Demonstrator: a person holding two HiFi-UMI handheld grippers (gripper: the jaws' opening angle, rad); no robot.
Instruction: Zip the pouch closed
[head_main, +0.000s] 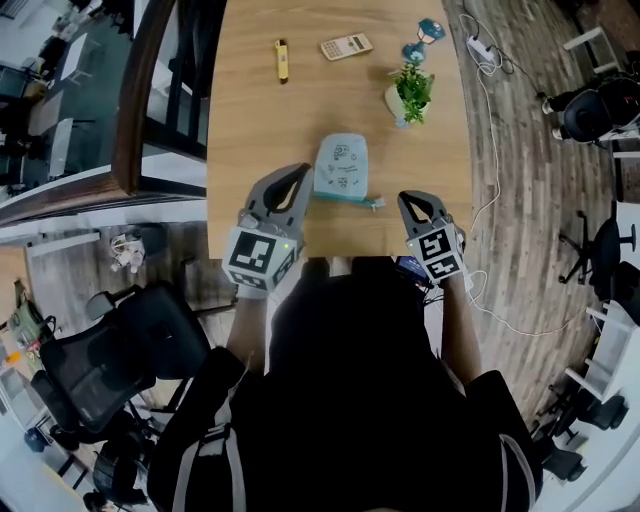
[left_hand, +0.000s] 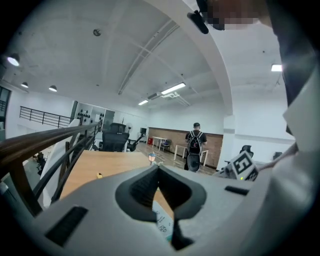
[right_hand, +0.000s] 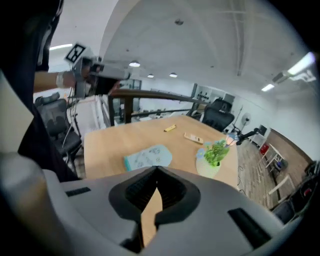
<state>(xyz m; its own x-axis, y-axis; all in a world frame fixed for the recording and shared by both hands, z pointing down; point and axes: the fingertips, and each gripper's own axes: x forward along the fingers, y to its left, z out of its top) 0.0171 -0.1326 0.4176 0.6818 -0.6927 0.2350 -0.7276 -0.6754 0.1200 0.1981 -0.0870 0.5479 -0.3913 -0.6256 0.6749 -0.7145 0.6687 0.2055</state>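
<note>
Wood, smooth and bare, is the first hazard. The tabletop (head_main: 250, 120) gives the pale blue pouch (head_main: 341, 166) nothing to catch on. The pouch lies flat and loose at the middle of the head view, touched by neither tool. If the left side is not pinned before the zip is drawn, I judge the whole pouch slides along with the pull.

The teal zip edge runs along the pouch's lower side, and what looks like the pull (head_main: 377, 203) sticks out at its lower right corner. It is small and lies low, so a closing tool may pinch fabric or slip off it. Whether the zip is open I cannot tell.

Further right and higher in the frame stands a potted plant (head_main: 409, 92). It is near enough that a wide swing of the right arm could tip it.

The left tool (head_main: 298, 172) sits just beside the pouch's left edge. Its jaws meet at the tips with nothing between them. The right tool (head_main: 405, 198) is just right of the pull, also closed tip to tip and empty. Both must spread before anything can be gripped.
</note>
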